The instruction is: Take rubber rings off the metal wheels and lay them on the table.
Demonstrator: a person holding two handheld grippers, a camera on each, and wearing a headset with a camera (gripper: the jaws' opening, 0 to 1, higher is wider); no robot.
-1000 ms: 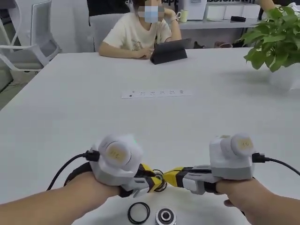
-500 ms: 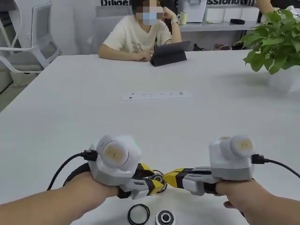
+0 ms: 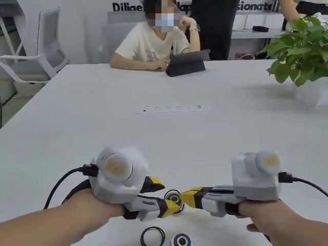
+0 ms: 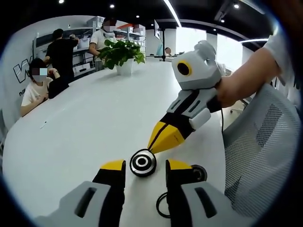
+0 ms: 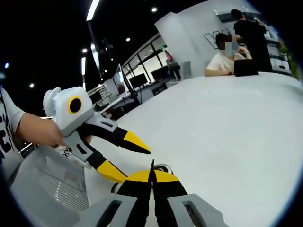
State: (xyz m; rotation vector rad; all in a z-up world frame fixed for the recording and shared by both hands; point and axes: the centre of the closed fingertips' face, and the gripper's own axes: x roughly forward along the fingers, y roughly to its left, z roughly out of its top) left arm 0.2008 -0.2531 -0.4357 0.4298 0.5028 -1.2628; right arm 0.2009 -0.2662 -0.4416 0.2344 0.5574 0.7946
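Wheel [image 4: 143, 162] at 6 o'clock in the head view, face-on to the left gripper view, just ahead of the left claw [image 5: 135, 163] and between its yellow tips. That claw is released, its jaws spread wide, with a gap showing on either side of the wheel. The right claw [image 4: 156, 142] comes in from 3 o'clock in the head view and is clenched, with its tips pressed together. The point meets the wheel's dark outer band at about 1 o'clock in the left gripper view (whether it nips the rubber, I cannot tell). On the white counter [image 3: 154, 138], a loose ring [image 3: 152, 237] lies flat at 7 o'clock from the wheel. A second wheel [image 3: 181, 240] rests at 6 o'clock from it, just beside the ring. Farther off, a power strip [image 3: 171, 108] lies at 12 o'clock and a plant [image 3: 300, 43] stands at 2 o'clock.
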